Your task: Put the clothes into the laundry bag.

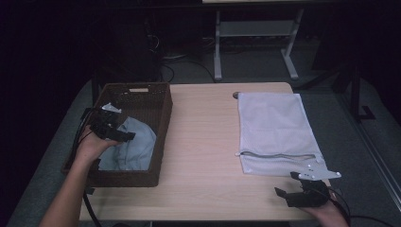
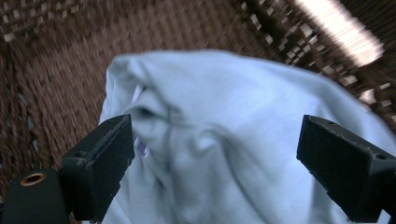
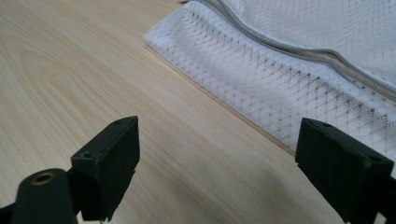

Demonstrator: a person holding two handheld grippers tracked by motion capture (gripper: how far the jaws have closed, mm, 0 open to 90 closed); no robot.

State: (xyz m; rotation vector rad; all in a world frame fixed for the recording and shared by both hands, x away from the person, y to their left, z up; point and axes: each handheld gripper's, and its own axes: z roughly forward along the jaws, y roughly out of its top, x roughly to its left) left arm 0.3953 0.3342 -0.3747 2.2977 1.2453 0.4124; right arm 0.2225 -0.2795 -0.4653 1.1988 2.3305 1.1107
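Pale blue cloth (image 2: 243,140) lies between the wide-open left gripper (image 2: 215,158), ungrasped.

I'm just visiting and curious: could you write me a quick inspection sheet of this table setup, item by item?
Surface: pale wooden table, a small dark round spot near its far edge.
Job's things: light blue cloth lying in a brown wicker basket at the left; white mesh bag flat at the right, its zip along the near end.
Clutter: nothing seen.
Grippers: left hand-held gripper open above the cloth; right hand-held gripper open over bare table beside the bag's near edge.
Cables: black cable trails from the left hand-held gripper.
Surroundings: dark room, grey floor, white table frame behind.
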